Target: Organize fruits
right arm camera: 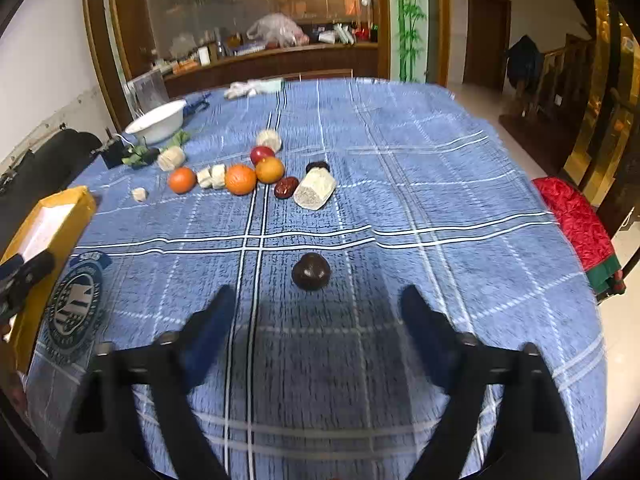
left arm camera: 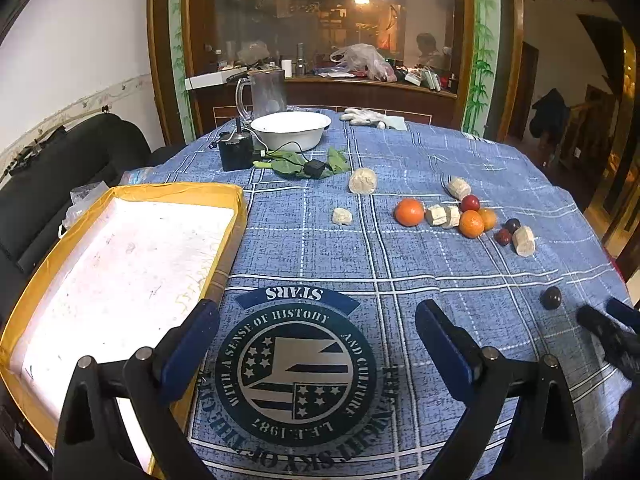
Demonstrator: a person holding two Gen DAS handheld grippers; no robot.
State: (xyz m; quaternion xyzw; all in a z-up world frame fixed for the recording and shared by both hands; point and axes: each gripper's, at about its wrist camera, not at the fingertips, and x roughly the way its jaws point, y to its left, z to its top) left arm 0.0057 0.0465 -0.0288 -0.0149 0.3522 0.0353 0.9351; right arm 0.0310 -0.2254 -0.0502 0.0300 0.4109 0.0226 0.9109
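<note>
The left gripper hangs over the blue checked tablecloth with its jaws spread wide and nothing between them; under it lies the round printed emblem of the cloth. Just to its left sits a shallow yellow box with a white inside, and no fruit can be seen in it. The right gripper is likewise wide open and holds nothing. A dark round fruit lies alone on the cloth just ahead of its fingertips, roughly in line with the gap between them but not touched by either. The right wrist view is slightly blurred. Farther back the rest of the fruit lies in a loose row: an orange on the left, then two pale cut chunks side by side, then a second orange touching a third, yellower one, with a red round fruit just behind them. A wrinkled red date lies beside a larger pale chunk, and another dark fruit sits just behind that chunk. More pale lumps are scattered near the row. At the far left of the table stand a white bowl, a glass mug and some green leaves with a black cable across them.
</note>
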